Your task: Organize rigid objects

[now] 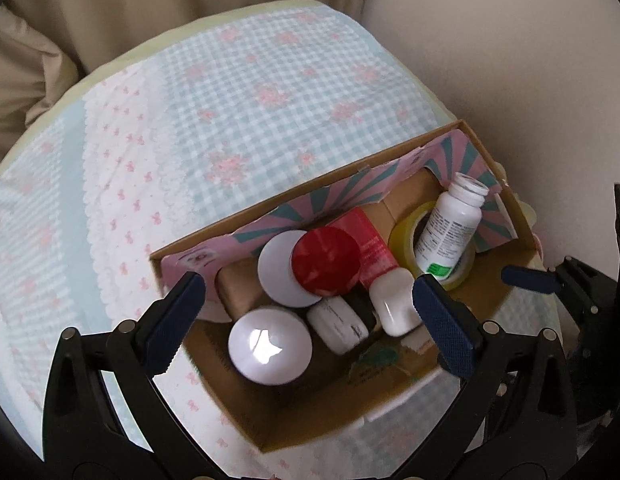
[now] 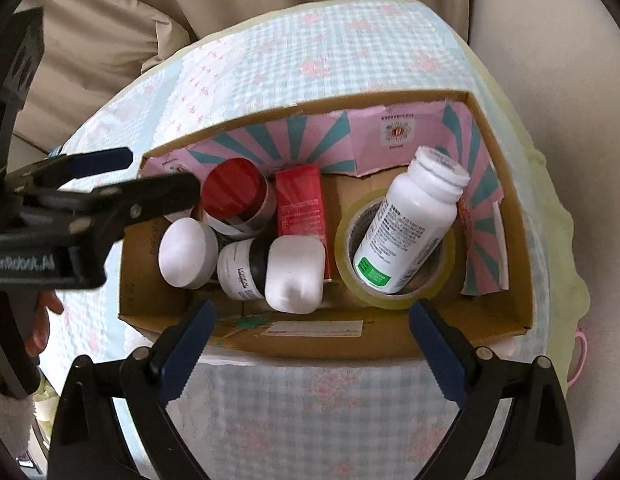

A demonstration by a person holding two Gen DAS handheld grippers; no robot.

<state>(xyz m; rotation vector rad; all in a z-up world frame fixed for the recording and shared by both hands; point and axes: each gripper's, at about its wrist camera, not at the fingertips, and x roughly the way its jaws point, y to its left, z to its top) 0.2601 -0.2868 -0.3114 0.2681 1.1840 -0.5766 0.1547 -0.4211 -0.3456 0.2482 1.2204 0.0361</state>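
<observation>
**A:** My left gripper hangs over the cardboard box with its blue-padded fingers spread wide and nothing between them. My right gripper sits just outside the box's near wall, also spread, also holding nothing.

**B:** And what lies in the box?

**A:** Everything I can see of the task. At the box's right end a roll of yellowish tape lies flat on the floor, and a white pill bottle with a green patch on its label stands in the roll's core, tilted toward the far right corner, its mouth uncapped.

**B:** Left of the tape?

**A:** A red carton lies along the box floor, and a white cap-ended bottle rests against its near end. Beside that lies a small white L'Oréal jar on its side. A red-lidded jar leans near the box's far wall, and a white-lidded jar sits toward the left end.

**B:** Does the left gripper touch anything?

**A:** From the right wrist view its fingers reach over the box's left far corner, above the red-lidded jar; whether they touch the rim I cannot tell. The box itself rests on a blue gingham cloth with pink flowers.
</observation>
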